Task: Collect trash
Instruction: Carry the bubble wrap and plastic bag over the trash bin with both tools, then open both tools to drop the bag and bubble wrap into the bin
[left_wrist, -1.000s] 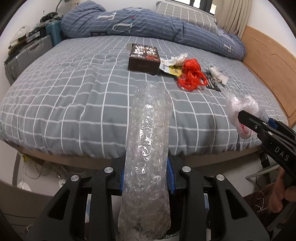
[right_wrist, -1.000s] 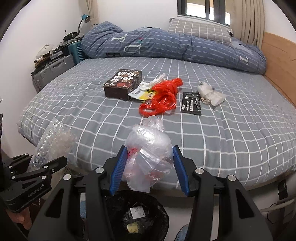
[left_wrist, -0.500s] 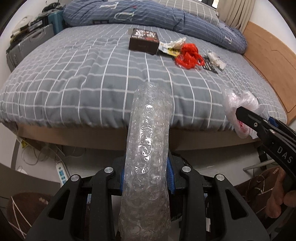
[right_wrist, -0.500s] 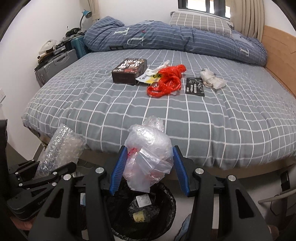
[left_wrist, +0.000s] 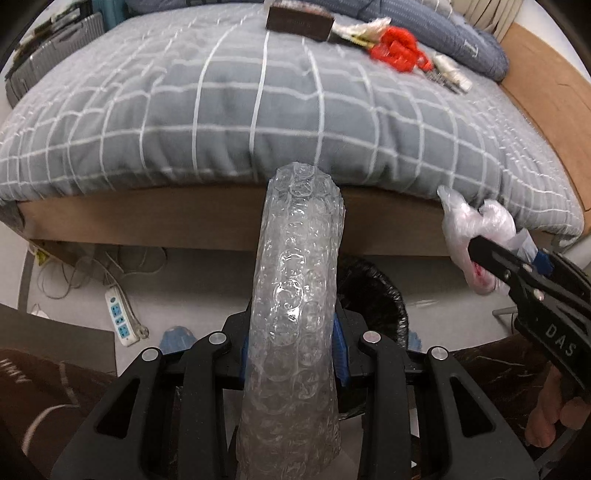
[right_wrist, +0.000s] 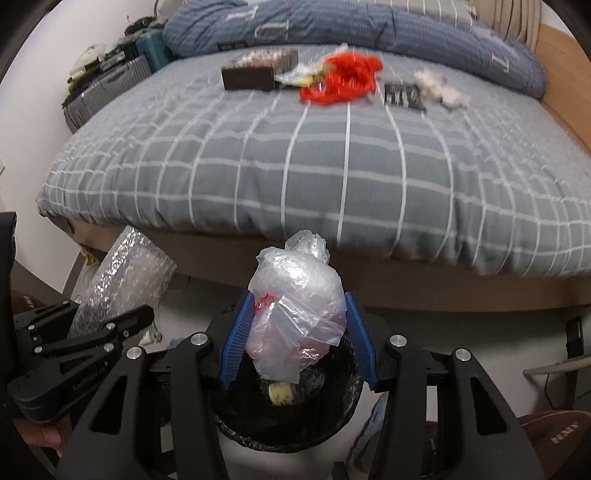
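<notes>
The left gripper (left_wrist: 291, 354) pinches a bubble-wrap roll (left_wrist: 295, 295) between its blue pads; the roll runs up the centre of the left view, its top end over the bed (left_wrist: 258, 122) edge. The right gripper (right_wrist: 297, 343) clamps a crumpled plastic bag (right_wrist: 295, 306) at the lower centre of the right view, directly above a black-lined bin (right_wrist: 332, 417) that already has scraps in it. In the left view the bin (left_wrist: 373, 291) sits just behind the roll, lower centre. At the top of the right view, still on the bed: a dark box (right_wrist: 258, 70), red plastic (right_wrist: 343, 81), a black packet (right_wrist: 402, 96) and white wrappers (right_wrist: 439, 88)
</notes>
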